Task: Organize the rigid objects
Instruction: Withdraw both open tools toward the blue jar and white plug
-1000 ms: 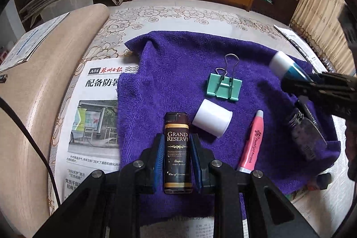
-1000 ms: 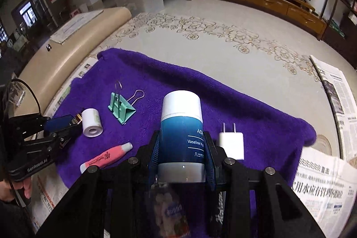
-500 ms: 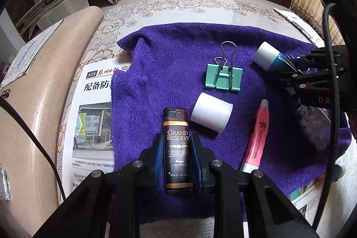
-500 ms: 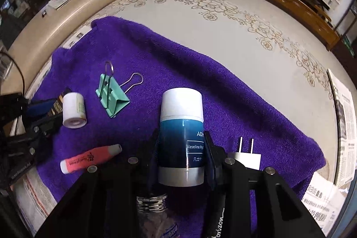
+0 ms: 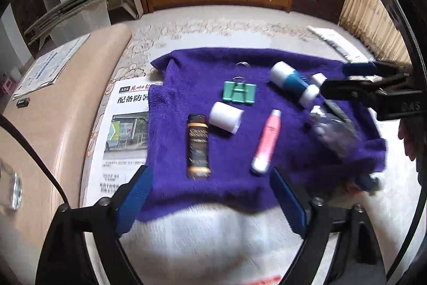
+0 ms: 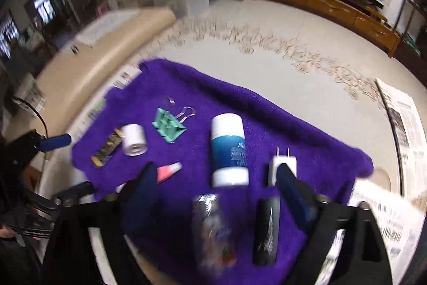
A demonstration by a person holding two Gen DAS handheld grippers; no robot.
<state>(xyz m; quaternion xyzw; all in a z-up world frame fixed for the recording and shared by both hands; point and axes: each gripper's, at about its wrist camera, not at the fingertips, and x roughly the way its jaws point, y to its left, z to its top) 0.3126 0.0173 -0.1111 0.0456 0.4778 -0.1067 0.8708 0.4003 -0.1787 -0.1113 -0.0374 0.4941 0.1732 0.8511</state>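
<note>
Left wrist view shows the left tongs (image 5: 210, 194) spread wide and empty at the near edge of the purple towel (image 5: 202, 66), with the dark lighter (image 5: 198, 146) lying on it just ahead. The right tongs (image 6: 216, 183) gape too, holding nothing — the blue-and-white bottle (image 6: 229, 150) lies on the towel before them. Binder clip (image 5: 239, 95), white roll (image 5: 226, 118) and pink tube (image 5: 267, 142) lie scattered between, so sorting seems only partly done — several pieces likely still need placing.
</note>
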